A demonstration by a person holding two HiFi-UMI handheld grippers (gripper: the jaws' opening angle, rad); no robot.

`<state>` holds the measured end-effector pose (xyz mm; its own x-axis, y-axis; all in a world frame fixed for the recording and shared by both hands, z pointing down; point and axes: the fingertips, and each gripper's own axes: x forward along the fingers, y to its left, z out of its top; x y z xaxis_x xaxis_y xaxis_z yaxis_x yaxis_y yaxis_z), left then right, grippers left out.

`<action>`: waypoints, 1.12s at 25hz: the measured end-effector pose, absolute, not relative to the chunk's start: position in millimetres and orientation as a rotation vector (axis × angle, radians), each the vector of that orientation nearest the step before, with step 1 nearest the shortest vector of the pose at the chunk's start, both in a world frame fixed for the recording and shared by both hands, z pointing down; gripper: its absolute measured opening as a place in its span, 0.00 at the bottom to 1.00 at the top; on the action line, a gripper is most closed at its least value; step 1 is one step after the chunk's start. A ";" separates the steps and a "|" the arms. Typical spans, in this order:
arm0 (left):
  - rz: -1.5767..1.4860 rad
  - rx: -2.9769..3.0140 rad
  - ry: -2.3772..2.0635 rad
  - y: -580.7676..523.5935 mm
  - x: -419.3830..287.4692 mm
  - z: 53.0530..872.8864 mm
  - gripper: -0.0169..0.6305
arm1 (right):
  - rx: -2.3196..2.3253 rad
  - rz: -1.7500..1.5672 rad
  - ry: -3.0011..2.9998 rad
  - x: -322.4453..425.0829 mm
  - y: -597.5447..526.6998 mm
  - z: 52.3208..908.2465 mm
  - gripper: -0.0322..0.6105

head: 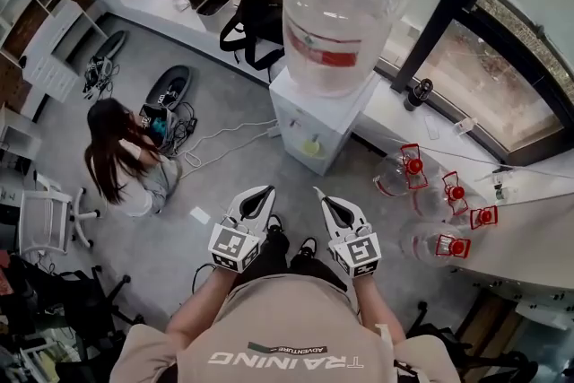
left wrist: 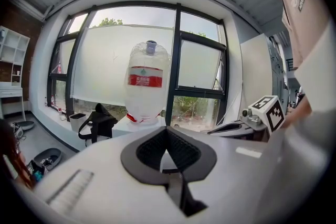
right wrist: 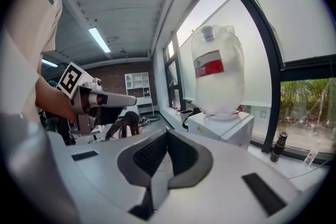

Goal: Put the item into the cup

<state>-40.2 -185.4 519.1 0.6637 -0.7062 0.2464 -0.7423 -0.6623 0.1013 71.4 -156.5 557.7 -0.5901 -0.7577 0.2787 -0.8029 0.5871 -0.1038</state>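
White left claw (head: 266,193) and right claw (head: 319,194) are both pressed together, empty, facing the water dispenser (head: 316,123).

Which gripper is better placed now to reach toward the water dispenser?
Probably the right gripper: its closed, empty fingers point almost straight at the water dispenser. The left gripper, also closed and empty, sits slightly further left.
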 end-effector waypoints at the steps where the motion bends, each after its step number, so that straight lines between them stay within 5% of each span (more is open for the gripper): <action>1: 0.277 2.685 -1.174 -187.8 -43.1 521.7 0.04 | 1.308 0.323 -2.606 68.6 -159.4 557.4 0.07; 28: 0.334 2.701 -0.920 -302.8 -61.7 574.3 0.04 | 1.476 0.325 -2.435 34.1 -274.4 604.3 0.07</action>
<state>-61.7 -302.8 574.3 0.7720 -0.5606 0.2995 -0.6223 -0.7627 0.1763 34.1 -274.4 604.3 -0.4418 -0.8280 0.3454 -0.8896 0.4542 -0.0492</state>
